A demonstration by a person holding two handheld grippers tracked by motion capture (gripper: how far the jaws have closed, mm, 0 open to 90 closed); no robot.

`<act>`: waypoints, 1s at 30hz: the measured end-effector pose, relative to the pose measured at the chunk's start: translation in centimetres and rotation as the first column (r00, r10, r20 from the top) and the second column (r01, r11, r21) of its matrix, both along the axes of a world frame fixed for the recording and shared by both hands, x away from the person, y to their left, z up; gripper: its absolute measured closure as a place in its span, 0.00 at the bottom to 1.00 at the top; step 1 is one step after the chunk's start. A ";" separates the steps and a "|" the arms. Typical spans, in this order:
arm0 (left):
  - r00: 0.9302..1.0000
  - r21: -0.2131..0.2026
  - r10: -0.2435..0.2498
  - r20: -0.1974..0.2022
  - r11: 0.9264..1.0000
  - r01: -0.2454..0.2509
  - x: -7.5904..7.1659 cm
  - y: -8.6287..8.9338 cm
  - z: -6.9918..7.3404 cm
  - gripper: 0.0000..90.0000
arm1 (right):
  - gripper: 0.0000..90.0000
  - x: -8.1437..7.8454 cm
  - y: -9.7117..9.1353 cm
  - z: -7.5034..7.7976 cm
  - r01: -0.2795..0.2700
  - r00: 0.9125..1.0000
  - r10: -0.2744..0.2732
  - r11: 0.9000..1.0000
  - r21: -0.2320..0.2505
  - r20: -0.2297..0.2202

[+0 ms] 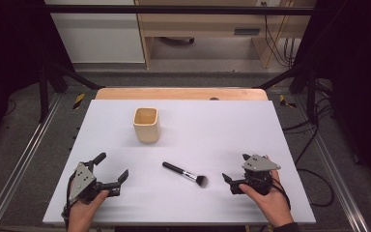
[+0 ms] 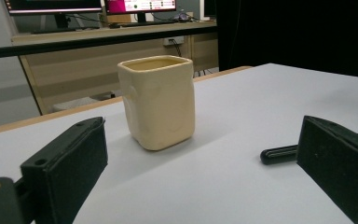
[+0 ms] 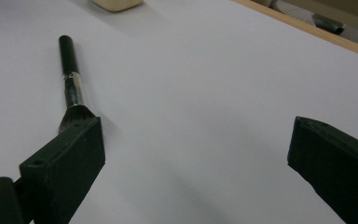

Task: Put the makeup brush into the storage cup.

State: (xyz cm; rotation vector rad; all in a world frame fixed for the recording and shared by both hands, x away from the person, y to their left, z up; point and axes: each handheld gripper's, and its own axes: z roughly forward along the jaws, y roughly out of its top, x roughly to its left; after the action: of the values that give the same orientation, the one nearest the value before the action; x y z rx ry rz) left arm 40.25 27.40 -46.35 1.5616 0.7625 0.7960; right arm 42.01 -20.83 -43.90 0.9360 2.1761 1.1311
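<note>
Both grippers sit low at the near edge of the table, jaws spread wide, nothing held: left gripper (image 1: pixel 112 170) at the near-left corner, right gripper (image 1: pixel 235 170) near-right, each in a hand coming up from the bottom of the high view. Between them, a bit closer to the right gripper, lies a makeup brush (image 1: pixel 185 174), flat on the white tabletop (image 1: pixel 232 121), black handle toward the far left, bristles toward the near right. Cream square-ish cup (image 1: pixel 147 125) stands upright farther back, left of centre, well apart from the brush. Left gripper view gives what the high view can't: cup (image 2: pixel 159 103) side-on w/ soft dents in its wall, handle tip of the brush (image 2: pixel 278 154) poking out from behind the jaw at the frame's right, plus monitors (image 2: pixel 140 5) on a wooden desk past the table. Right gripper view: brush (image 3: pixel 72 86) close up, silver ferrule visible, bristles partly hidden behind the jaw at the frame's left; can't tell if they touch. Cup base (image 3: pixel 116 4) just clips the top edge. Room: wooden strip at the table's far edge, black frame posts, cables on grey floor at right.
</note>
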 end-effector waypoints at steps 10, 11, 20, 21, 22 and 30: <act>1.000 -0.007 0.004 0.002 1.000 -0.004 0.1 0.0 0.1 0.01 | 0.05 0.6 2.6 2.1 -0.076 0.997 0.072 0.986 -0.149 -0.033; 1.000 -0.008 0.002 0.001 1.000 -0.002 0.1 0.1 0.0 0.01 | 0.05 0.8 3.2 2.3 -0.096 0.995 0.088 0.982 -0.163 -0.054; 1.000 -0.010 -0.004 0.001 1.000 0.004 0.1 0.1 0.1 0.02 | 0.06 1.9 5.5 2.4 -0.158 0.983 0.131 0.958 -0.240 -0.126; 1.000 -0.010 -0.005 0.001 1.000 0.005 0.1 0.1 0.1 0.02 | 0.06 2.0 5.8 2.4 -0.167 0.981 0.137 0.955 -0.245 -0.137; 1.000 -0.009 -0.006 0.000 1.000 0.006 0.1 0.1 0.1 0.02 | 0.06 2.1 6.0 2.4 -0.172 0.979 0.139 0.953 -0.249 -0.147; 1.000 -0.011 -0.009 0.001 1.000 0.009 0.1 0.1 0.1 0.02 | 0.06 2.8 8.1 2.5 -0.226 0.964 0.175 0.937 -0.265 -0.202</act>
State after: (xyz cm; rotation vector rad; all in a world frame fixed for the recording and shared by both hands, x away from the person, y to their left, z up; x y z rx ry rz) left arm 40.31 27.45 -46.25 1.5539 0.7569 0.7845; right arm 44.79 -12.71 -41.43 0.7199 2.5433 0.8119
